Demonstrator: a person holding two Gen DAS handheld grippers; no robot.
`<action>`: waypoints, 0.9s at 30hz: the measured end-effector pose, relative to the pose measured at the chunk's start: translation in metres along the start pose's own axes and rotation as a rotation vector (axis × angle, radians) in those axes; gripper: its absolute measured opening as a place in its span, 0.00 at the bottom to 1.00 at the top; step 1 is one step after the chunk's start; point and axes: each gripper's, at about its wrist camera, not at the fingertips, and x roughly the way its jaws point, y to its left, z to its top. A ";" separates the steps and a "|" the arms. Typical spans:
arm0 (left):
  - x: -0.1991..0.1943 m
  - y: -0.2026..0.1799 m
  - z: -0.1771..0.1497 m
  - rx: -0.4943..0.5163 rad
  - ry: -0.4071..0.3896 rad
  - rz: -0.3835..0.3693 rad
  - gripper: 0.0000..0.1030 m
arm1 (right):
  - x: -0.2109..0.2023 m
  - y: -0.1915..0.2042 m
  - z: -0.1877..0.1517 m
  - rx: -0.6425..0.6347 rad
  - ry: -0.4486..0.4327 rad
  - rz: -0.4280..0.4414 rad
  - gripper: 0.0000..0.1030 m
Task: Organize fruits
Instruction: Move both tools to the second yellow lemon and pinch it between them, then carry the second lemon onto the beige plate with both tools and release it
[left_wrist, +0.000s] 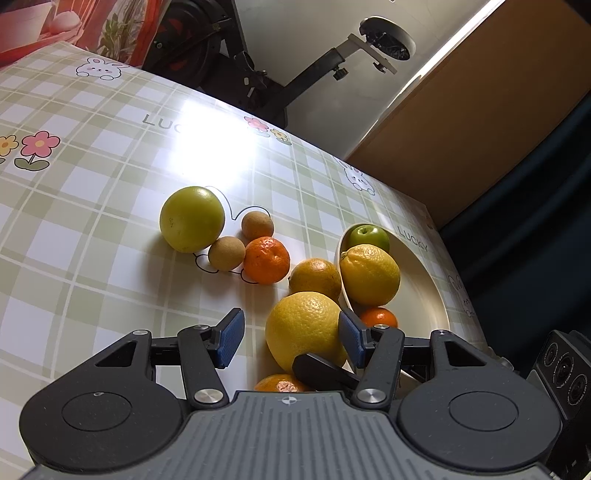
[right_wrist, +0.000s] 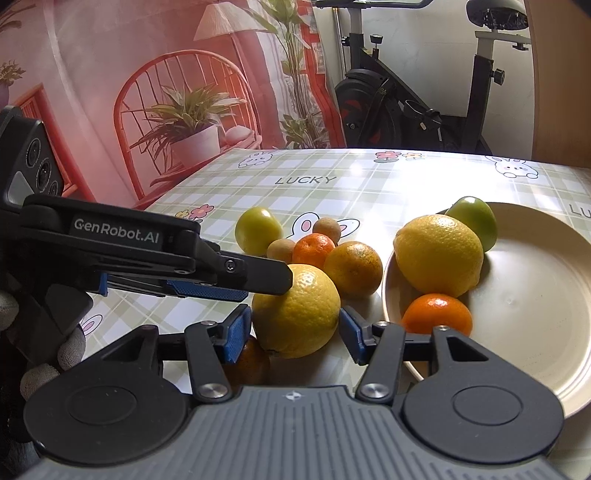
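A big yellow citrus (left_wrist: 304, 330) (right_wrist: 295, 310) lies on the checked tablecloth beside a cream plate (right_wrist: 535, 295) (left_wrist: 424, 295). My right gripper (right_wrist: 295, 332) is open, its blue pads flanking the citrus on both sides. My left gripper (left_wrist: 291, 336) (right_wrist: 266, 286) is open too, and one fingertip reaches the top of the same fruit. The plate holds a lemon (right_wrist: 437, 254), a green apple (right_wrist: 476, 221) and a mandarin (right_wrist: 436, 314). Loose on the cloth are an orange (right_wrist: 352, 267), a mandarin (right_wrist: 314, 249), two small brown fruits (left_wrist: 226, 253) and a yellow-green fruit (left_wrist: 192, 219).
Another mandarin (right_wrist: 251, 360) sits in shadow under my right gripper's left finger. A gloved hand (right_wrist: 55, 350) holds the left gripper. An exercise bike (right_wrist: 406, 103) stands behind the table's far edge. The table's right edge (left_wrist: 454, 258) runs just past the plate.
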 end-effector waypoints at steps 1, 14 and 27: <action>0.000 -0.001 0.000 0.002 -0.002 0.003 0.58 | 0.000 0.000 0.000 0.001 -0.001 0.001 0.54; 0.007 0.000 0.000 0.001 0.015 -0.009 0.59 | -0.001 -0.003 0.000 0.014 0.001 0.001 0.55; 0.017 -0.006 -0.005 0.033 0.060 -0.026 0.60 | 0.002 -0.004 0.000 0.032 0.005 -0.002 0.57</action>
